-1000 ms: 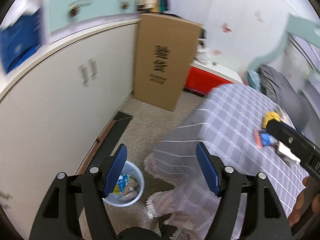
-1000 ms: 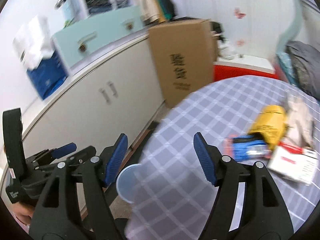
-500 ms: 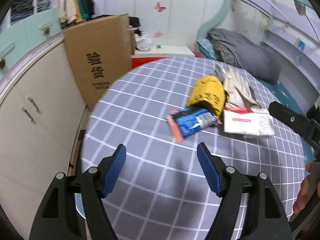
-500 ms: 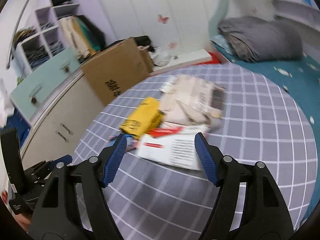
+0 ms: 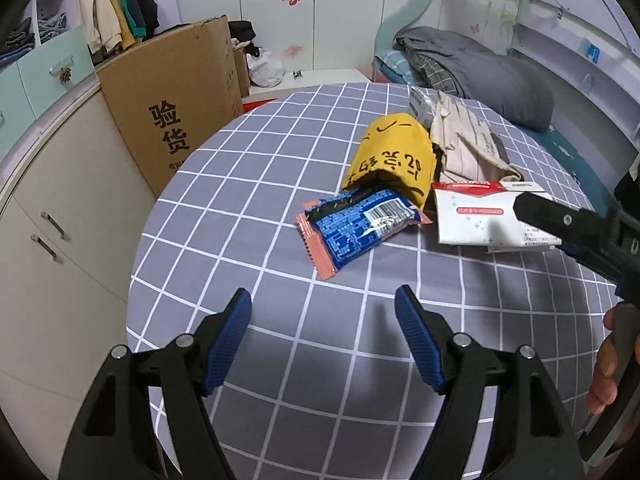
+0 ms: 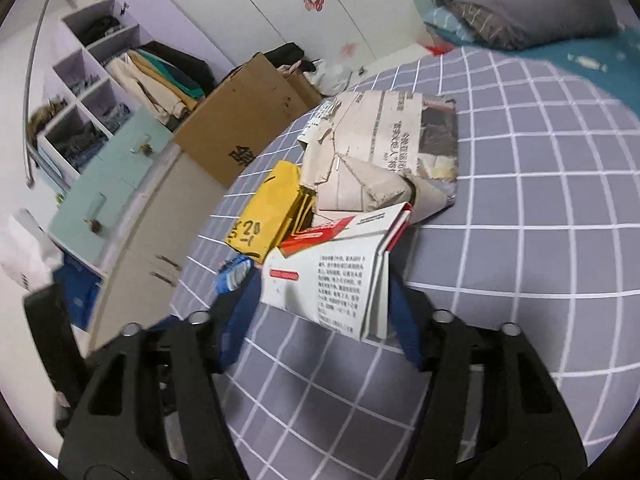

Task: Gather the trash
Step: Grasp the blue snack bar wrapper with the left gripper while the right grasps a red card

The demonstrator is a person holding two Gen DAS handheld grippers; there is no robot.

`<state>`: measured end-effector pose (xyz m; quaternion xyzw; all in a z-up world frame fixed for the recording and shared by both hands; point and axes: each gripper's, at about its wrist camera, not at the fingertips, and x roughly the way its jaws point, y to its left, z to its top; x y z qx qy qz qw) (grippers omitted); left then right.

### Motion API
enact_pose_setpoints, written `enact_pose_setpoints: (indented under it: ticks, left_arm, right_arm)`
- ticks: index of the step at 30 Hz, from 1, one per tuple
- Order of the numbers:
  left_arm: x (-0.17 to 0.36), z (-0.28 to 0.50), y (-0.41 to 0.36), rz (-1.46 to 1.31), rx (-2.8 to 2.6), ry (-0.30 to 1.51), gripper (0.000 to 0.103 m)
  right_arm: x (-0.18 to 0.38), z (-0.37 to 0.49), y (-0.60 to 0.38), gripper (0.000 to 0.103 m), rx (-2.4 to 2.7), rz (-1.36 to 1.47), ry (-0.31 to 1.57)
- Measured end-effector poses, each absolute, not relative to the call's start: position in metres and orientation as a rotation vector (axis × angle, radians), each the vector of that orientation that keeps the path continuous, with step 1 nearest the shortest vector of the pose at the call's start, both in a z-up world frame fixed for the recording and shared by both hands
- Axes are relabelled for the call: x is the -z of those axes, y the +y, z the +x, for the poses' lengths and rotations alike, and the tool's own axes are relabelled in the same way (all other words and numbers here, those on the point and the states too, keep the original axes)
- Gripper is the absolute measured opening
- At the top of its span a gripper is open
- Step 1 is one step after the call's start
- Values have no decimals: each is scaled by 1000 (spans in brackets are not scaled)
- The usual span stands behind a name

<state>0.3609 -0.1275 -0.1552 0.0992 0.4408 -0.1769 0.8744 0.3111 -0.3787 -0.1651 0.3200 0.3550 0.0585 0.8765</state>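
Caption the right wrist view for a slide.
Right claw closing around a white-and-red carton on the grey checked tablecloth, beside a yellow packet and crumpled paper bag.

The left wrist view looks steeply down along its fingers at the checked tablecloth (image 5: 248,184), some way short of the litter. The right wrist view sits lower and closer, almost against the white carton (image 6: 332,280). Both share the yellow packet (image 5: 390,156).

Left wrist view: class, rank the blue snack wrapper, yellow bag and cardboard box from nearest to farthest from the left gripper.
1. blue snack wrapper, straight ahead of the left gripper.
2. yellow bag, just behind it.
3. cardboard box, off the bed, far left.
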Motion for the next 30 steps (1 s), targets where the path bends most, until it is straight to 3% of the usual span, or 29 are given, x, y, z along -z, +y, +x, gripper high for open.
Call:
enact_pose_setpoints:
  ticks: [1,2,6,18,28,29,30]
  left_arm:
    - [155,362,-127,209,369,920,73]
    - [156,363,-128,211,371,920,74]
    - [155,366,-134,223,388,907,74]
    - [155,379,-159,237,443,866,75]
    - [168,400,-187,468,560,847,76]
    - [170,401,-187,474,558,849,73]
    - [170,402,-185,452,572,848,63]
  right_arm:
    - [166,313,-380,43,-129,678,744]
    - [167,315,-382,28,-136,687,752]
    - [160,311,-385,13,-177,695,694]
    - [128,299,-392,11,-133,580,576]
    - [129,304,-390,11,-116,564,593]
    - [128,304,-389,11,-116,559,592]
    - [126,303,-386,11,-113,552,592]
